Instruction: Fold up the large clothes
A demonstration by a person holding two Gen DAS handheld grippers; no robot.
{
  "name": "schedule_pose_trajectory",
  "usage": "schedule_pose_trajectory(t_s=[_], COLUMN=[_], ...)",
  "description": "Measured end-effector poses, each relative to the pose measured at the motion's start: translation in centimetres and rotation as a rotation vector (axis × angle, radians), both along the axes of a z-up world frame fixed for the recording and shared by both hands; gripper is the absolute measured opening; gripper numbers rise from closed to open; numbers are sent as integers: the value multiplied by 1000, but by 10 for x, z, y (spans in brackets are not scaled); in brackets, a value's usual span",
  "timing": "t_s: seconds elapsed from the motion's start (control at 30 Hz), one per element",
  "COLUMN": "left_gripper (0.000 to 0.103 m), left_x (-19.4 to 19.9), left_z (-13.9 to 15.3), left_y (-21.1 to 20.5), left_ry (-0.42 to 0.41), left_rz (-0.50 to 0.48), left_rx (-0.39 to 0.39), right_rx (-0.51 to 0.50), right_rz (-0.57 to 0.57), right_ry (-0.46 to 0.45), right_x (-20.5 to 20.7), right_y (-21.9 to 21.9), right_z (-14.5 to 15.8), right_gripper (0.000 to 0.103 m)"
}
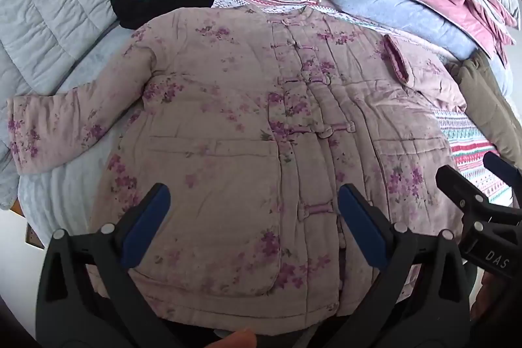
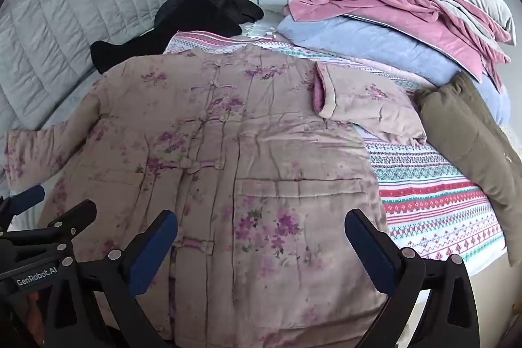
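A: How far along is the fold?

B: Barely begun. The floral jacket [image 1: 228, 126] lies front-up on the bed [image 2: 437, 211]; its left sleeve [image 1: 49, 132] is spread, the right sleeve [image 2: 365, 106] already turned in.

A: The grippers?

B: Left gripper [image 1: 254, 227] and right gripper [image 2: 261, 250] gape, empty. The black garment [image 2: 182, 25] and olive garment [image 2: 469, 145], probably trousers, crowd the edges.

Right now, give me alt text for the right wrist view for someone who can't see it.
A pink floral padded jacket lies buttoned and face-up on a striped bedspread, one sleeve folded inward. The open right gripper hovers above its hem. Folded bedding is stacked behind it.
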State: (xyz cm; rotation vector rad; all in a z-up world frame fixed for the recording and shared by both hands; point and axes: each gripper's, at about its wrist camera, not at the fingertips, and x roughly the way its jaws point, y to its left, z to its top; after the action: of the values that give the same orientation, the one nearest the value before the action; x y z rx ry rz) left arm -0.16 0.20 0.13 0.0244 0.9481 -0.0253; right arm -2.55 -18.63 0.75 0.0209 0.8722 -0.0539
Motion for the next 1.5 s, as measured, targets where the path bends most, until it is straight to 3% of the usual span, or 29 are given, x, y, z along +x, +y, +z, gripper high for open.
schedule_pose_trajectory(t_s=[0.07,0.1,0.53,0.97,1.17,1.27,1.5], left_gripper=[102,102,102,102,102,102,102], left_x=[-2,6,9,8,8,11,17], left_z=[1,-4,3,8,11,10,10], left_y=[1,0,5,7,3,5,6], left_ry=[-8,25,-10,-43,-57,-44,-52], left_rz=[1,2,6,-8,-40,-42,-42], left_rx=[-3,10,-11,-47,-5,-21,-5], right_rx=[1,-33,-66,-87,-126,-151,-134], right_rz=[0,13,26,-37,-42,-42,-22], right_ry=[-10,4,-48,-69,-59,-63,-50], right_x=[-2,4,13,11,16,18,30], right_y=[-2,4,11,-7,-9,-9,-12], right_z=[4,3,15,22,22,21,20], right_gripper=[103,103,103,103,103,103,103])
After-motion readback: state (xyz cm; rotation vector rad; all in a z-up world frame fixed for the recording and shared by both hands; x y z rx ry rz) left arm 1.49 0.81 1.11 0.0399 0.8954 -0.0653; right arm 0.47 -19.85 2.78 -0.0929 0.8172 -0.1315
